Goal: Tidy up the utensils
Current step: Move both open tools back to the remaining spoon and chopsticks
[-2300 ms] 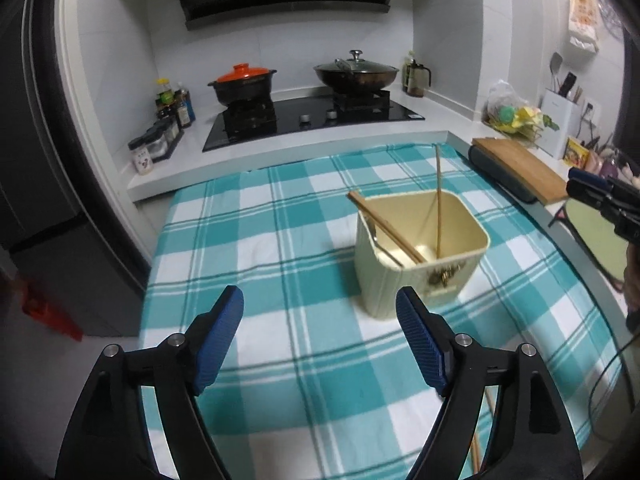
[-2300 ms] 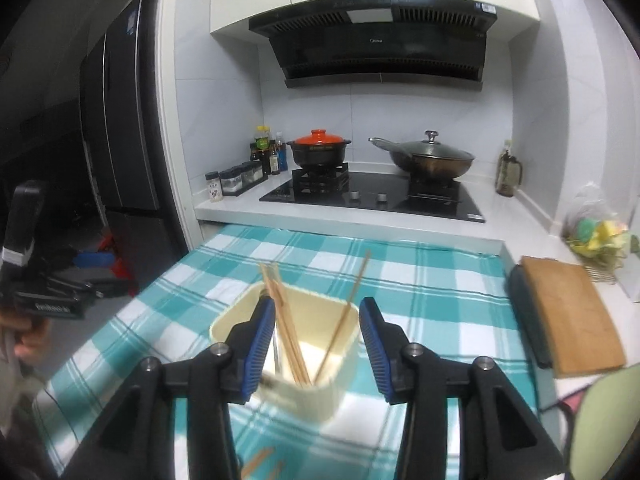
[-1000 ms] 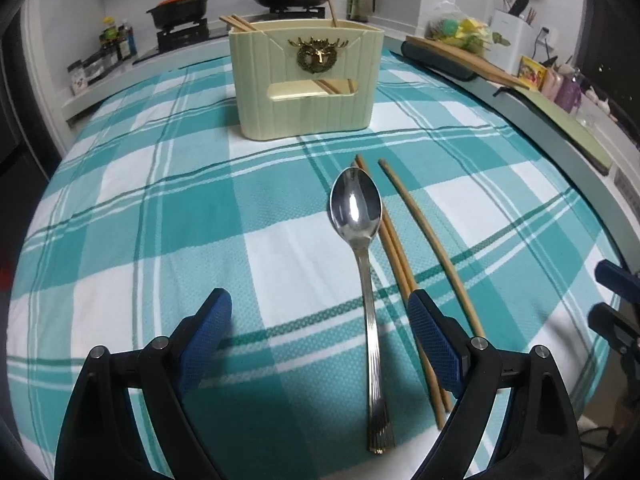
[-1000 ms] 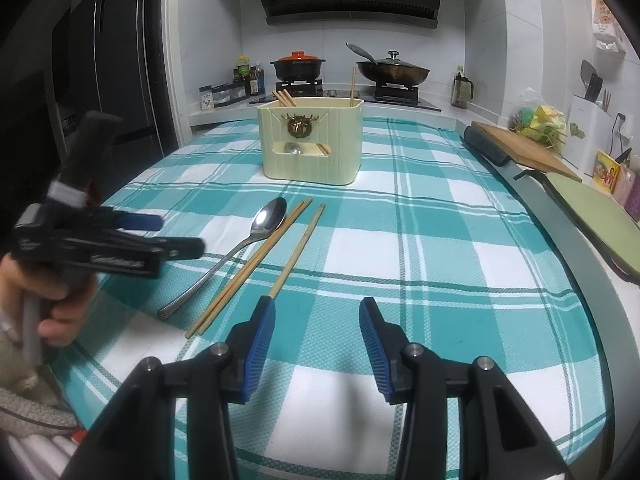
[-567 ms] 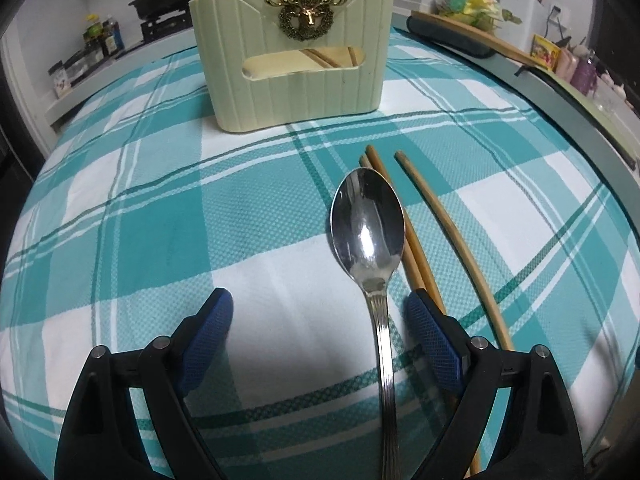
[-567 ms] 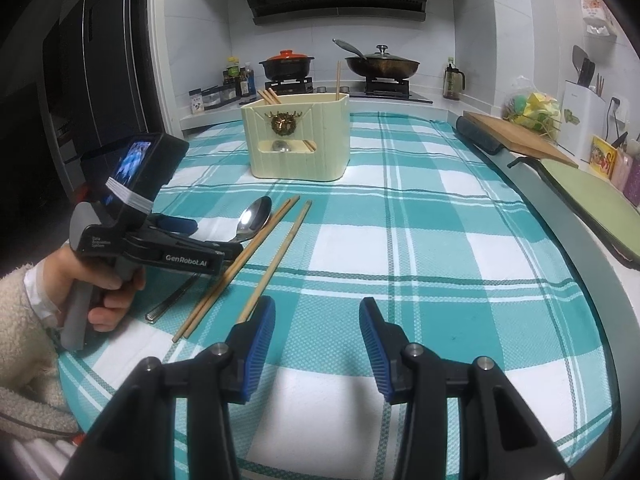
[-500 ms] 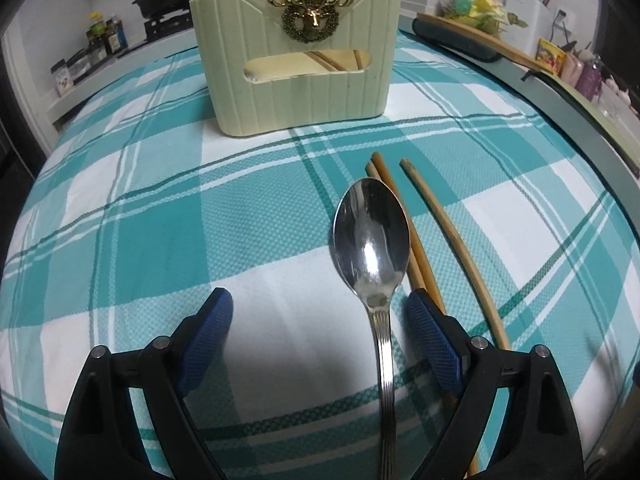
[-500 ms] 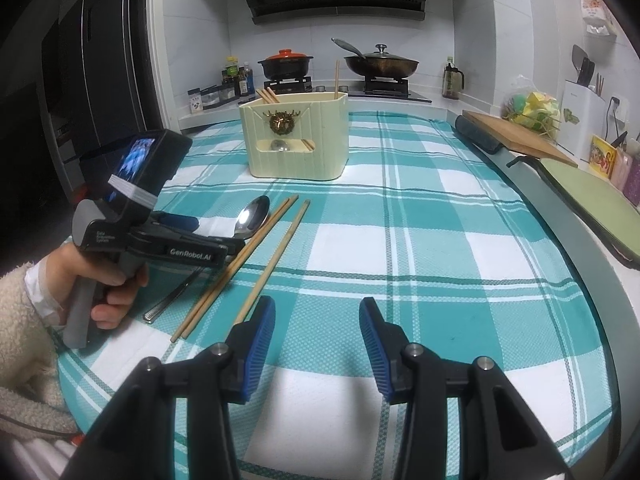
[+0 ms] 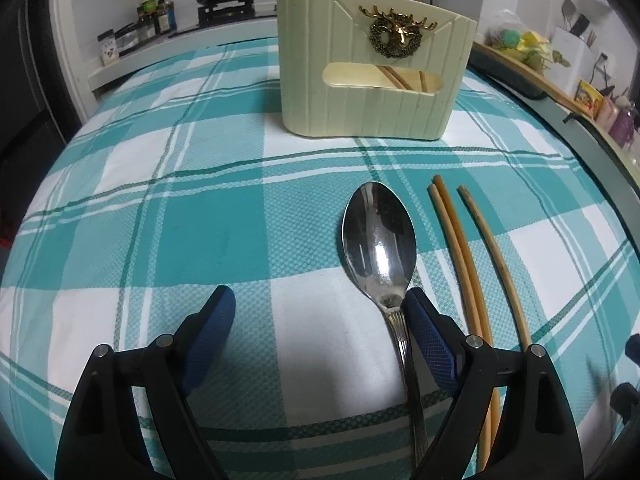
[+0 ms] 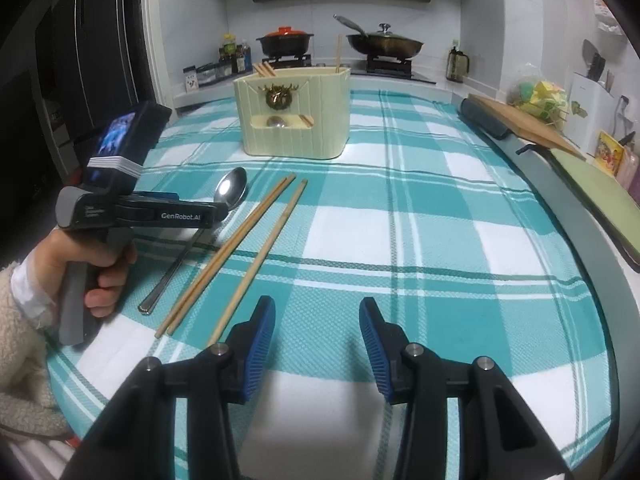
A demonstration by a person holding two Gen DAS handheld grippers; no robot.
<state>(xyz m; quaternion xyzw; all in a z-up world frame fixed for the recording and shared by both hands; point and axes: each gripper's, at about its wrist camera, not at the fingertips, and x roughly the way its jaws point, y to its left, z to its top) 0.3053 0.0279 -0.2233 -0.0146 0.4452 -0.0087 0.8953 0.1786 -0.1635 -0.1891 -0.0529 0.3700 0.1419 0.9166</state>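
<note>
The left claw (image 9: 318,316) stands wide and its jaws are closing, tilted down over the spoon (image 9: 380,240). The spoon's neck lies between the blue pads, hard against the right-hand pad (image 9: 430,344), while the left-hand pad is well clear of it; the pads do not grip it. The spoon lies flat on the teal-checked cloth (image 9: 160,208) covering the surface, bowl up and pointing toward the cream utensil holder (image 9: 360,92). Just beside it on the right lie three wooden chopsticks (image 9: 464,256), two touching and one slightly apart.

The right claw (image 10: 318,336) hangs about half open over bare cloth with nothing between its pads, its left pad near the end of the nearest chopstick. The holder already has chopsticks standing in it. A hand (image 10: 86,264) in a fleecy sleeve grips the left claw's handle.
</note>
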